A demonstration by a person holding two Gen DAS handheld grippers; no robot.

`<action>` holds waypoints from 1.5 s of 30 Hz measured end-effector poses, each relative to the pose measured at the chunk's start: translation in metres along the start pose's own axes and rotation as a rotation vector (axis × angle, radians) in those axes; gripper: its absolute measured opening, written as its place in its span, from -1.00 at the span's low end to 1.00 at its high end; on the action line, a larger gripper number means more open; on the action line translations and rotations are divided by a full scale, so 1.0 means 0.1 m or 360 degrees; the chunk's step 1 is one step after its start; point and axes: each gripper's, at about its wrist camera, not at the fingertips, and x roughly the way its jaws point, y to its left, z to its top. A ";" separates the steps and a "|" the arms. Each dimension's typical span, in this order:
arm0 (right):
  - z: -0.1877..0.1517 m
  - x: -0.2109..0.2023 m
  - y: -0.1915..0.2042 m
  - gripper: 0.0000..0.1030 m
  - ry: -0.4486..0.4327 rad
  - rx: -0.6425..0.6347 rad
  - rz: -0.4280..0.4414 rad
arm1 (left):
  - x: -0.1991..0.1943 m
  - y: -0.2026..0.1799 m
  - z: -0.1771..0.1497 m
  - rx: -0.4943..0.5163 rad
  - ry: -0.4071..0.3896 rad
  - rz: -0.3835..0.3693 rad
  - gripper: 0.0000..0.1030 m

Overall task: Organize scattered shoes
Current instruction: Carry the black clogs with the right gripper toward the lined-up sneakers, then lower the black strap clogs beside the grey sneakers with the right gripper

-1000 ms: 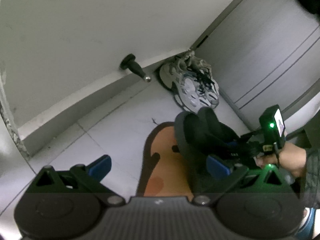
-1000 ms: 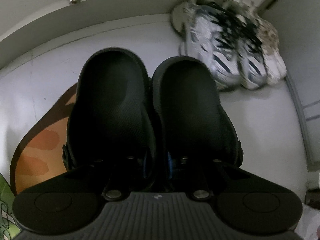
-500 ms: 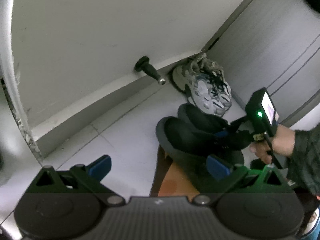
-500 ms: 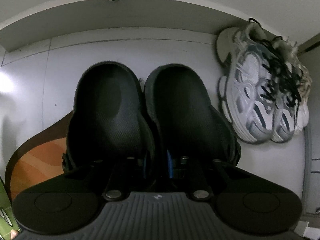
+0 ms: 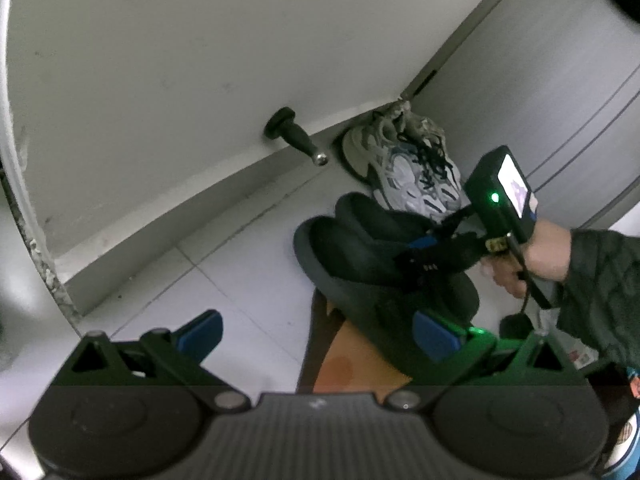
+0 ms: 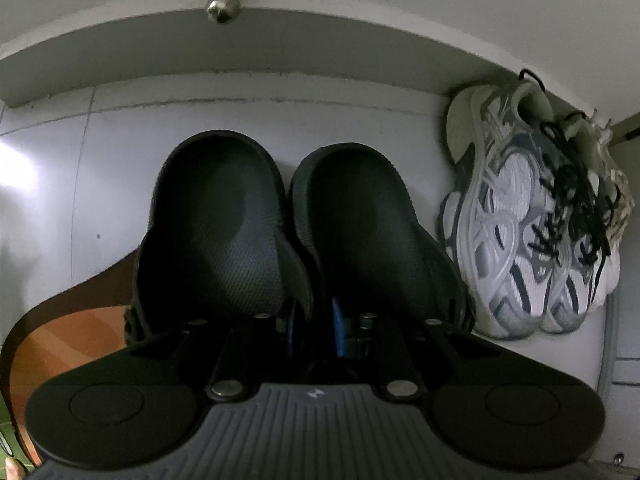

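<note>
- Right tongs (image 6: 314,332) — clenched on the inner walls of the black clogs (image 6: 296,232), centre frame, left of the white sneakers (image 6: 528,236).
- Left tongs (image 5: 316,332) — released, lower frame, nothing between them.

In the middle of the frame the right tool (image 6: 314,332) pinches the inner sides of two black clogs (image 6: 280,236), side by side, toes toward the wall. Grey-white sneakers (image 6: 528,232) lie at right, a doorstop (image 6: 220,0) at the top, an orange mat (image 6: 64,336) lower left.
</note>
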 end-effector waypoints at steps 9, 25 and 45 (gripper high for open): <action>0.30 0.05 -0.08 -0.68 -0.0071 -0.0013 -0.0038 | 0.05 0.01 0.00 0.0004 0.0014 0.0025 0.99; 0.64 0.05 -0.26 -0.36 -0.0014 0.0145 0.0021 | 0.07 0.05 0.00 -0.0031 0.0019 0.0019 0.99; 0.62 0.31 -0.51 0.08 0.0310 0.0331 0.0160 | 0.13 0.05 0.01 -0.0019 0.0047 0.0022 0.99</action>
